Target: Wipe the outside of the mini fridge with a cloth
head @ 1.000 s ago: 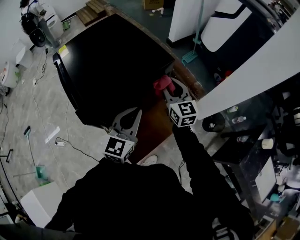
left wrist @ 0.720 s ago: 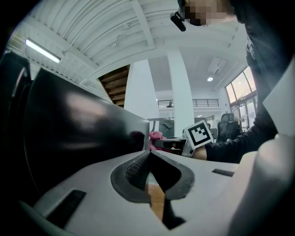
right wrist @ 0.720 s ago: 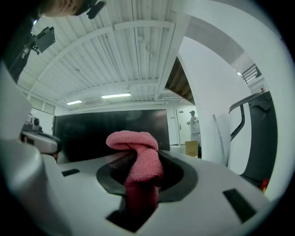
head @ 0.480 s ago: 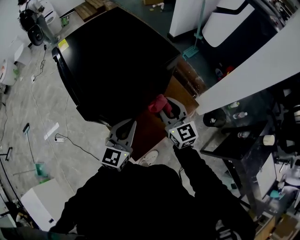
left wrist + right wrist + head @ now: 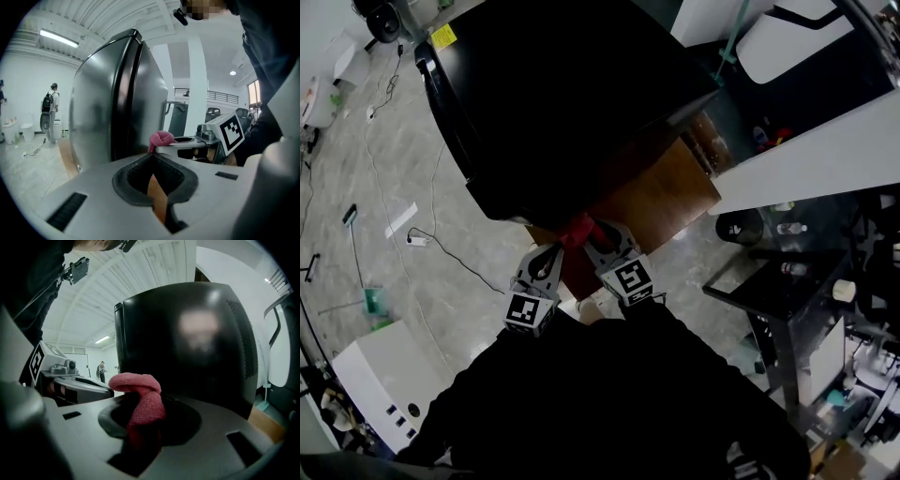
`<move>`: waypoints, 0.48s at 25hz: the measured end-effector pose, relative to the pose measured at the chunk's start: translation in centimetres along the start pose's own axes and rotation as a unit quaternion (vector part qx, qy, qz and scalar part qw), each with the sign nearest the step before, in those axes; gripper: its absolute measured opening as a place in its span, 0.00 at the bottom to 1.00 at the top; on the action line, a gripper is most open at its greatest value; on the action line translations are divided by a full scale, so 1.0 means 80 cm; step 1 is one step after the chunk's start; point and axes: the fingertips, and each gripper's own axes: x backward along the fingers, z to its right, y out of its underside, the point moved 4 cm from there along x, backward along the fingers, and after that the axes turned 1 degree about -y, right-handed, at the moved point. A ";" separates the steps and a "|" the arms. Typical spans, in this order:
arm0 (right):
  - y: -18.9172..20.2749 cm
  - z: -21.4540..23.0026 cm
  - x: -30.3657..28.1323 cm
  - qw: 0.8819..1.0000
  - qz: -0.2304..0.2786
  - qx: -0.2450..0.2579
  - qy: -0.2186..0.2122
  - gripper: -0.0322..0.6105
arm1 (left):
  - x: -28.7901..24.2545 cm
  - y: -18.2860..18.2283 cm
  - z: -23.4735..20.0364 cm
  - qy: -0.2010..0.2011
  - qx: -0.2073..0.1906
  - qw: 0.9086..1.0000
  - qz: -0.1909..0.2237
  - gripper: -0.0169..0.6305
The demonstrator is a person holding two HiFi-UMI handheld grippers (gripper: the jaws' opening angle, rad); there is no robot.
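The black mini fridge (image 5: 562, 103) stands on a wooden base (image 5: 661, 202). In the head view my right gripper (image 5: 586, 236) is at the fridge's near lower edge, shut on a pink cloth (image 5: 577, 228). The right gripper view shows the cloth (image 5: 136, 382) bunched in the right gripper (image 5: 143, 401), close to the fridge's dark side (image 5: 197, 343). My left gripper (image 5: 548, 256) is just to the left of it, shut and holding nothing. In the left gripper view the left gripper (image 5: 152, 157) points at the fridge's corner (image 5: 103, 108), with the cloth (image 5: 161, 138) beside it.
A cable (image 5: 441, 253) trails over the grey floor left of the fridge. A white box (image 5: 380, 394) stands at the lower left. A dark shelf frame (image 5: 787, 281) with bottles and a long white panel (image 5: 806, 169) are at the right. A person (image 5: 49, 112) stands far off.
The right gripper has drawn the cloth from the fridge's right rear side to its near lower edge. Both grippers now sit close together.
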 end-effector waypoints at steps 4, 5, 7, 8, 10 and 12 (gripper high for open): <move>0.031 -0.018 -0.034 0.999 -0.013 0.000 -0.029 0.26 | -0.002 0.021 -0.023 -0.008 0.006 1.000 -0.012 0.04; 0.039 -0.024 -0.042 0.999 -0.017 0.000 -0.032 0.26 | -0.002 0.027 -0.030 -0.009 0.007 1.000 -0.014 0.04; 0.049 -0.031 -0.055 0.999 -0.023 -0.001 -0.029 0.26 | -0.004 0.034 -0.040 -0.009 0.009 1.000 -0.016 0.04; 0.052 -0.030 -0.060 0.999 -0.024 -0.002 -0.023 0.26 | -0.004 0.036 -0.044 -0.009 0.010 1.000 -0.019 0.04; 0.052 -0.025 -0.069 1.000 -0.023 -0.006 -0.012 0.26 | -0.007 0.039 -0.049 -0.006 0.009 1.000 -0.024 0.04; 0.049 -0.019 -0.075 1.000 -0.025 -0.005 -0.011 0.26 | -0.011 0.038 -0.051 0.001 0.007 1.000 -0.025 0.04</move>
